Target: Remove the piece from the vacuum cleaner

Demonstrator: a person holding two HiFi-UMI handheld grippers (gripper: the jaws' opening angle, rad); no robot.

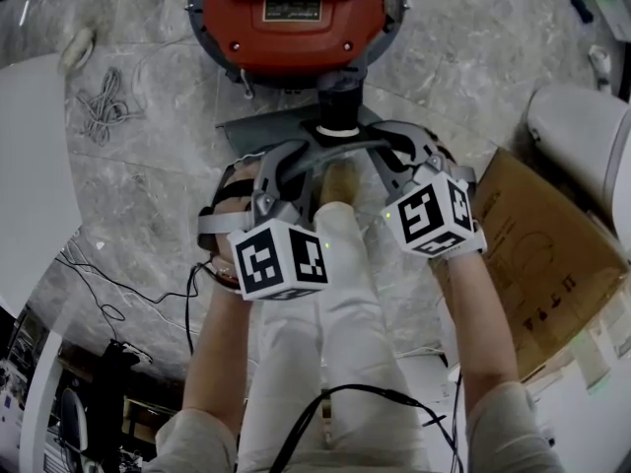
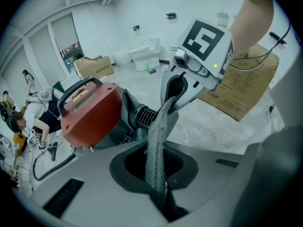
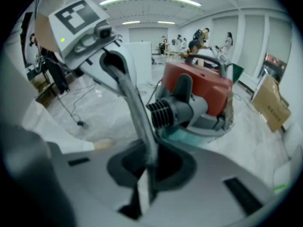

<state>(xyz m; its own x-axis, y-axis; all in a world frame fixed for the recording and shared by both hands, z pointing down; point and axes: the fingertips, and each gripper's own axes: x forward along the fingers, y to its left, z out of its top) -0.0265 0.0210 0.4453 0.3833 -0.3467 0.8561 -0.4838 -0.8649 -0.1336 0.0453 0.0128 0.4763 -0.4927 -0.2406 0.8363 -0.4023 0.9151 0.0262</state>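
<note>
A red vacuum cleaner (image 1: 296, 18) (image 2: 90, 112) (image 3: 203, 91) stands on the marble floor, its black ribbed hose cuff (image 1: 338, 101) (image 2: 144, 117) (image 3: 165, 112) pointing toward me. A grey woven strap (image 1: 335, 149) (image 2: 156, 150) (image 3: 139, 117) runs just in front of the cuff, stretched between both grippers. My left gripper (image 1: 293, 161) (image 2: 163, 200) is shut on one end, and my right gripper (image 1: 392, 138) (image 3: 142, 193) is shut on the other. Each gripper shows in the other's view, pinching the strap's far end. Where the strap meets the cuff is hidden.
A flattened cardboard box (image 1: 532, 264) lies at the right beside a white rounded object (image 1: 582, 136). Loose cables (image 1: 99, 106) sit on the floor at the left, by a white tabletop (image 1: 30, 166). My white-trousered legs (image 1: 335, 304) extend below the grippers.
</note>
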